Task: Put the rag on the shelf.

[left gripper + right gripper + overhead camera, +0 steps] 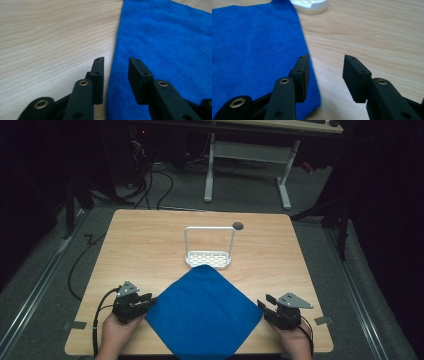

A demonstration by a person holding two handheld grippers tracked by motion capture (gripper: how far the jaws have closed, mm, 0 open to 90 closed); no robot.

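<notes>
The blue cloth (204,312) lies flat on the near half of the table (150,240), turned as a diamond: one corner points away toward the white rack (209,251) and touches or slightly overlaps its base, the opposite corner reaches the near table edge, and the remaining two corners point sideways, one toward each hand. The left gripper (145,301) sits at the left corner, the right gripper (264,306) at the right corner, so the cloth's left-right diagonal runs from one gripper to the other and each is about equally close to its own corner. In the left gripper view the cloth's hem (115,57) runs up between the spread jaws, one jaw over bare wood and the other over blue pile; the jaws are parted and grip nothing. In the right gripper view the cloth edge (305,47) passes under the left-hand jaw while the other jaw stands over wood; these jaws are likewise parted and empty. Judgement: the next move calls for each gripper to advance inward along that diagonal until its corner lies between the pads, then clamp
</notes>
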